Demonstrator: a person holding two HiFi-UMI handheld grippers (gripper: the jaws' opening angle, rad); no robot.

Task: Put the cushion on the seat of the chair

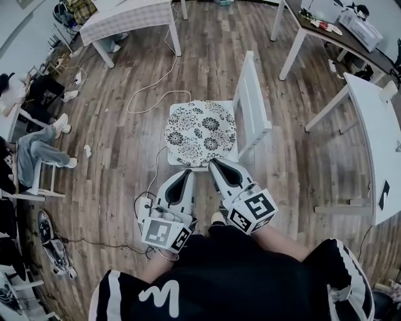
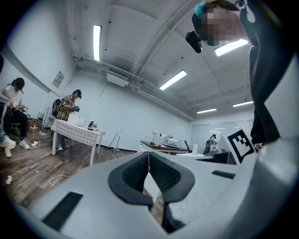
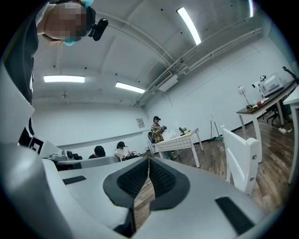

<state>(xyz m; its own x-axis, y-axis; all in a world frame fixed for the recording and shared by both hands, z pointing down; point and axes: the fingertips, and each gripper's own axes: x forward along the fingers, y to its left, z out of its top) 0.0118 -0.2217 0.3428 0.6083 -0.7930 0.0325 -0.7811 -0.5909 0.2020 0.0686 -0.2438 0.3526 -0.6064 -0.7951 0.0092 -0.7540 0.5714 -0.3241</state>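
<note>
Square cushion (image 1: 200, 133), white with black flower print, flat on the seat of the white chair (image 1: 254, 106), backrest at its right. Left hand-held gripper (image 1: 187, 173) and right hand-held gripper (image 1: 215, 163) at the seat's near edge, jaws of both pressed together on nothing. Looped white cable (image 1: 150, 88) on the wooden floor (image 1: 119, 138) far-left of the chair, cloth-covered tabletop (image 1: 125, 19) beyond, seated people at the left.

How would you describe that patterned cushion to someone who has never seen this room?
In the middle of the wooden floor stands a single white chair with a slatted back. The cushion lies flat on its seat and covers nearly all of it. It is the only thing nearby with a black-and-white flower print; the chair under it is plain white and the floor is bare wood.
</note>
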